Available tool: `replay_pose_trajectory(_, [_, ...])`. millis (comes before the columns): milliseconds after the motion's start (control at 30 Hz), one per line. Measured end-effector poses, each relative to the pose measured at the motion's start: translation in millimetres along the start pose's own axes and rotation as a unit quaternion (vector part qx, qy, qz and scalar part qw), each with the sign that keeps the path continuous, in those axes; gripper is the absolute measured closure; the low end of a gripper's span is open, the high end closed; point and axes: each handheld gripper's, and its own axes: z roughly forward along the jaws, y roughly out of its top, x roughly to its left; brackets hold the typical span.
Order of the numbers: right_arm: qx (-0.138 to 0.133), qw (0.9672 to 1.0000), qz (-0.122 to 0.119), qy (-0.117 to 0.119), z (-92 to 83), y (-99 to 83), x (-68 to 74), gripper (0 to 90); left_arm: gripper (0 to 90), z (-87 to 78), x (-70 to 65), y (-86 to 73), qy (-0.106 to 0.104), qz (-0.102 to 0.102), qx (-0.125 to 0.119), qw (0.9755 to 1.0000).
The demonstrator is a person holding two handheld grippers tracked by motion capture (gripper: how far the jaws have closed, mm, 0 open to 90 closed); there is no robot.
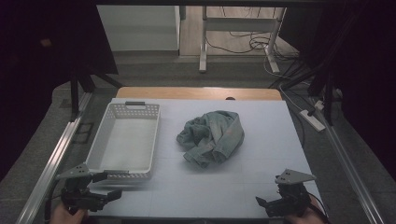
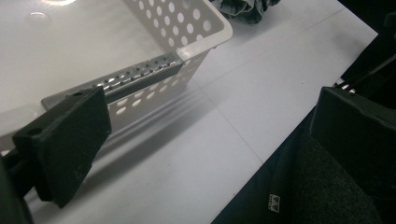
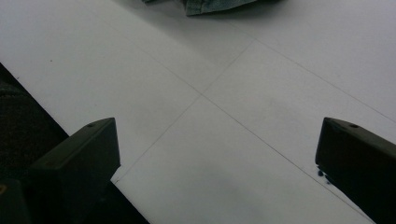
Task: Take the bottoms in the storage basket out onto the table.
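Note:
A crumpled blue-green denim garment (image 1: 212,135) lies in the middle of the white table (image 1: 266,154). To its left stands a white perforated basket (image 1: 126,140) with grey handles, nothing in it. My left gripper (image 1: 108,185) is open at the table's near left corner, just in front of the basket. In the left gripper view its jaws stand wide apart beside the basket's near corner (image 2: 205,37). My right gripper (image 1: 264,205) is open at the near right. Its jaws frame bare tabletop, and the garment's edge (image 3: 210,4) lies ahead of them.
Metal rails run along both sides of the table. A wooden strip (image 1: 196,92) edges its far side. Cables and a power strip (image 1: 312,119) lie on the floor to the right. Bare table surface lies between the grippers and the garment.

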Motion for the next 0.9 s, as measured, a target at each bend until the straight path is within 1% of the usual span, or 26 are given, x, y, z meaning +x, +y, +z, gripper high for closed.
replay_pose_trajectory(167, [0.001,1.0,0.0,0.0,-0.1,0.0,-0.1,0.1,0.0,-3.2,0.7,-3.8,0.009,0.0,0.001,1.0])
replay_pose_trajectory(433, [0.001,1.0,0.0,-0.002,-0.3,0.0,-0.2,0.0,0.0,-10.3,1.0,-9.1,0.017,-0.005,-0.006,0.9998])
replay_pose_trajectory(667, [0.001,1.0,0.001,-0.002,-0.1,0.0,-0.2,0.1,0.0,-16.1,1.7,-13.6,0.033,-0.01,-0.008,0.9994])
replay_pose_trajectory(900, [0.003,1.0,0.001,-0.001,-0.3,0.1,-0.4,0.1,0.0,-19.7,1.9,-16.8,0.049,-0.011,-0.003,0.9987])
